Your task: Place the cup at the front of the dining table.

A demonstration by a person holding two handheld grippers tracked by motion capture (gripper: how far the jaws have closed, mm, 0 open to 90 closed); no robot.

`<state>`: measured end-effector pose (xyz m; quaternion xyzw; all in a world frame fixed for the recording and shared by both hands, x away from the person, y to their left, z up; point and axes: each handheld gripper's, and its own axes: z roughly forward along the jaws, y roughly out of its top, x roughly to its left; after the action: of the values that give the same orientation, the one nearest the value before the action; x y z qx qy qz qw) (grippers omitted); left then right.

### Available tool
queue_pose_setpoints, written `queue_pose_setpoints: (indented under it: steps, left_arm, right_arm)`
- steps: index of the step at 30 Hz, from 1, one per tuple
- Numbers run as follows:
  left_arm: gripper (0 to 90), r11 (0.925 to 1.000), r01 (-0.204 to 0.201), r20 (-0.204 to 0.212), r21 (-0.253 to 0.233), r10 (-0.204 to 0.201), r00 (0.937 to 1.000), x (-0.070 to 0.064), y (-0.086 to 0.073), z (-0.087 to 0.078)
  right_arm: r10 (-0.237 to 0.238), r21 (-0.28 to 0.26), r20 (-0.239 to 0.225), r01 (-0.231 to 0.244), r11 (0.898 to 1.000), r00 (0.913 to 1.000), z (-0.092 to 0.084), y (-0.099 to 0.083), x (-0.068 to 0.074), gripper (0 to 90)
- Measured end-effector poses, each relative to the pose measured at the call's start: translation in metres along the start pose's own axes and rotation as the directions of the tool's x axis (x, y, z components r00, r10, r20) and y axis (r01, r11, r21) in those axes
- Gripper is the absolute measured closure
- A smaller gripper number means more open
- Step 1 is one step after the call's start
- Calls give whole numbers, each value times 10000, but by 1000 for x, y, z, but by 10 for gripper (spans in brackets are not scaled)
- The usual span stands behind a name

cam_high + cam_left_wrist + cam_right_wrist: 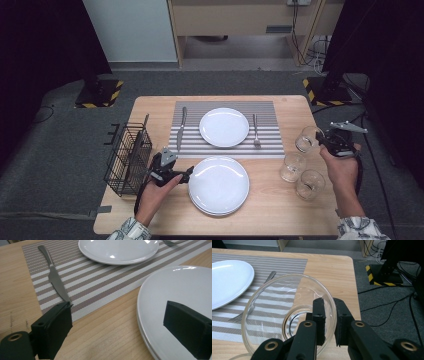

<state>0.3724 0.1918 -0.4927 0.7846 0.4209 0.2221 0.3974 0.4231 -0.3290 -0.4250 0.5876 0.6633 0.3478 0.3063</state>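
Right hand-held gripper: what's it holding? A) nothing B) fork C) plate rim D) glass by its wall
D: in the right gripper view the right hand-held gripper is shut on the wall of a tilted clear glass, one jaw inside and one outside.

three clear glasses (pixel 306 138) (pixel 292 166) (pixel 310 184), one white plate (pixel 224 127) on one striped placemat (pixel 270 145), a stack of plates (pixel 218 185) too close to count, one knife (pixel 181 128), one fork (pixel 255 131), one wire basket (pixel 128 159).
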Motion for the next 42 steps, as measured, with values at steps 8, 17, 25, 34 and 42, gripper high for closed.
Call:
queue_pose_setpoints:
  steps: [8, 17, 25, 34, 42]
  left_arm:
    - [73, 9997, -235, -55, 85, 235, 9997, -1, -2, 2]
    - [72, 9998, -195, -76, 92, 196, 9998, 2, -3, 1]
    - [72, 9996, -230, -57, 135, 231, 9997, 2, -3, 1]
    - [72, 9997, -209, -25, 126, 210, 9998, 2, -3, 1]
    - [72, 9997, -201, -6, 138, 201, 9998, 1, -4, 1]
  right_arm:
    - [-157, -20, -157, 157, 9999, 9998, 2, 6, 12, 813]
    - [-395, -57, -278, 393, 9992, 9988, 6, 15, 28, 813]
    - [-475, -50, -323, 474, 9989, 9983, 10, 20, 39, 813]
    - [-553, 7, -408, 554, 9985, 9976, 16, 22, 52, 813]
    - [-485, -103, -854, 478, 9988, 9952, 18, 27, 65, 813]
